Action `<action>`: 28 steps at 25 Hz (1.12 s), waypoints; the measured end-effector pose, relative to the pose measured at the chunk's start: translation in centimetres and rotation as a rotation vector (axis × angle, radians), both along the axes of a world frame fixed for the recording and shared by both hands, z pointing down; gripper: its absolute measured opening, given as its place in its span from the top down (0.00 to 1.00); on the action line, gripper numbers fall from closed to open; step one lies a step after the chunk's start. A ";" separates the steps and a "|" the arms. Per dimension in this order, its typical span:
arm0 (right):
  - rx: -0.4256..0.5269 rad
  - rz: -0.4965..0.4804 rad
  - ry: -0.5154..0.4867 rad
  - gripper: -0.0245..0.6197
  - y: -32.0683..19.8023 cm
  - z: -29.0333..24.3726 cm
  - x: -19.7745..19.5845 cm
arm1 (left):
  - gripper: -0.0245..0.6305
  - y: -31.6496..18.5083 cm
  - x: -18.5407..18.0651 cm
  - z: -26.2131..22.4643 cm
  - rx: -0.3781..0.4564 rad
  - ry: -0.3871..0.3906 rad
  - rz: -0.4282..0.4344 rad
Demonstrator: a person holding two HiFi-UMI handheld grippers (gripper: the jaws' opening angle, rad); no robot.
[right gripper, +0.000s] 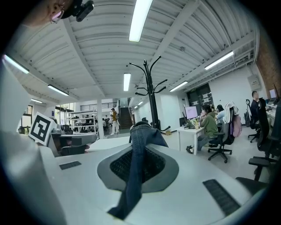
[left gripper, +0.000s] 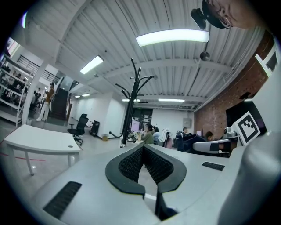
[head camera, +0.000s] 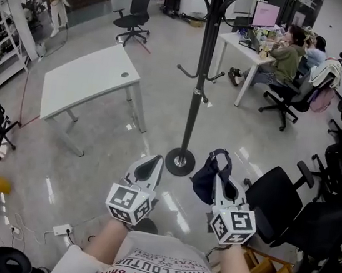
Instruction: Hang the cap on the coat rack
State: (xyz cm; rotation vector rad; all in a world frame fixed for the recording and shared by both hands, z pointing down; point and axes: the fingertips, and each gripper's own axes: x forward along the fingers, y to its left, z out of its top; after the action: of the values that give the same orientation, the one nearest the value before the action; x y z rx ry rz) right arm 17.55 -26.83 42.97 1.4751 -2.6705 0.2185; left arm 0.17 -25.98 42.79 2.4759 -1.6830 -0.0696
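Note:
The black coat rack stands on a round base just ahead of both grippers, and its hooks show in the left gripper view and the right gripper view. A dark blue denim cap hangs from my right gripper, which is shut on a strip of its fabric running between the jaws. To its left, at about the same height, my left gripper is held level and shut, with nothing between its dark pads. Both grippers point toward the rack.
A white table stands to the left of the rack. Black office chairs crowd the right side. People sit at a desk behind the rack on the right. Another black chair stands far back on the polished floor.

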 end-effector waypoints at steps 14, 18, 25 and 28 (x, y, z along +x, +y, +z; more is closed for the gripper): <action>0.135 0.046 0.057 0.93 -14.5 -6.6 -2.2 | 0.95 -15.3 -2.1 -2.8 0.048 0.018 0.093; 0.219 0.089 0.073 0.93 -18.9 -10.2 -2.7 | 0.95 -19.5 -2.7 -3.8 0.071 0.021 0.145; 0.346 0.143 0.142 0.93 -25.2 -16.3 -3.6 | 0.95 -25.5 -3.8 -4.8 0.094 0.027 0.222; 0.370 0.180 0.162 0.93 -27.3 -17.9 -3.7 | 0.95 -27.1 -3.8 -4.7 0.088 0.025 0.257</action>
State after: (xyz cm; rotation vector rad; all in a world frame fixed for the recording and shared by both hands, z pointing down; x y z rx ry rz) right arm 13.84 -54.15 25.04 1.7463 -2.5439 -0.3900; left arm -3.64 -53.09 38.09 2.7205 -1.3666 -0.1483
